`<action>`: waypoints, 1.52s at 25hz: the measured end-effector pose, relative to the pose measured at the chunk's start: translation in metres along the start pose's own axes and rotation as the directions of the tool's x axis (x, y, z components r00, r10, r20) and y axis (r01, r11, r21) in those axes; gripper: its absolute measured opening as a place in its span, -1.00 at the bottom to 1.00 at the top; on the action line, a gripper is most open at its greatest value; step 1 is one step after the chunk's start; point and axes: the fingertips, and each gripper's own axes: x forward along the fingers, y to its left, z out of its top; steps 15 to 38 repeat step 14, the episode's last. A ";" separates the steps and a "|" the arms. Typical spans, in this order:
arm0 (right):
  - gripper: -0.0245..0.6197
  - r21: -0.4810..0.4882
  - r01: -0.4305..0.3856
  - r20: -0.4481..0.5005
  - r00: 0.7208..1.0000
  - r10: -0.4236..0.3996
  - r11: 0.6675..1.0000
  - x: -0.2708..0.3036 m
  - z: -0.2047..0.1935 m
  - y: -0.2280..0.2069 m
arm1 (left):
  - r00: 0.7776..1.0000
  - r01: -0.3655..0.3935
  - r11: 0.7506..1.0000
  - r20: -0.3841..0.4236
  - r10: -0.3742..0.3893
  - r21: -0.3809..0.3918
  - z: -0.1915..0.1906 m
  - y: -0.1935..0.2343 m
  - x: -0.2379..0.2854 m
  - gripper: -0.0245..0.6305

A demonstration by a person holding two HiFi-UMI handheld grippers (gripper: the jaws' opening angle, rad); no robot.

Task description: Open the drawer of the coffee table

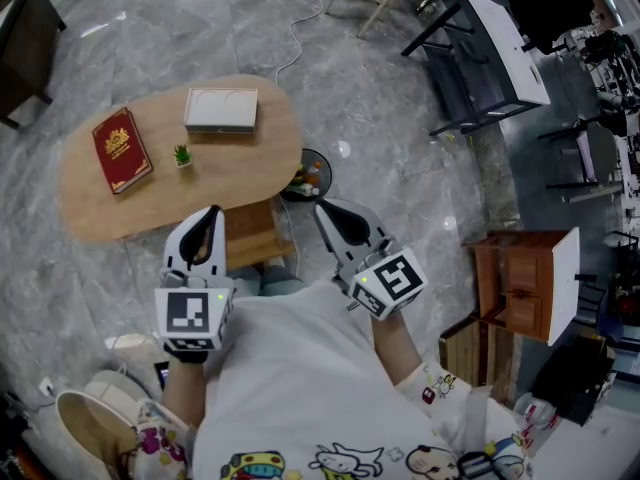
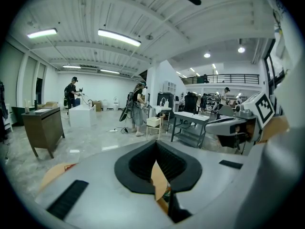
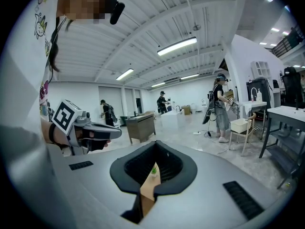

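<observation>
One oval coffee table [image 1: 240,173] stands directly ahead of the person. Beneath its near edge, one wooden drawer unit [image 1: 252,238] projects; whether the drawer is drawn out or shut cannot be told from this angle. Two claws, the left claw [image 1: 211,216] and the right claw [image 1: 326,211], hover near that edge, one on either side of the unit, each fully closed on nothing. This fits either an approach or a stand-off after pulling, so no next move is settled. The tabletop carries one red book [image 1: 121,150], one white box [image 1: 221,109] and one small potted plant [image 1: 182,155].
</observation>
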 end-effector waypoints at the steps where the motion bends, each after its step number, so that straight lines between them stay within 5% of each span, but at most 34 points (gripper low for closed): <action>1: -0.93 -0.001 0.002 0.000 1.000 -0.002 1.000 0.000 0.000 0.000 | 1.000 -0.001 1.000 -0.001 0.001 -0.003 0.000 0.000 0.000 -0.91; 38: -0.93 -0.013 0.025 0.004 1.000 -0.025 1.000 -0.003 0.000 -0.002 | 1.000 0.024 0.999 0.002 -0.024 0.033 0.002 -0.004 0.002 -0.91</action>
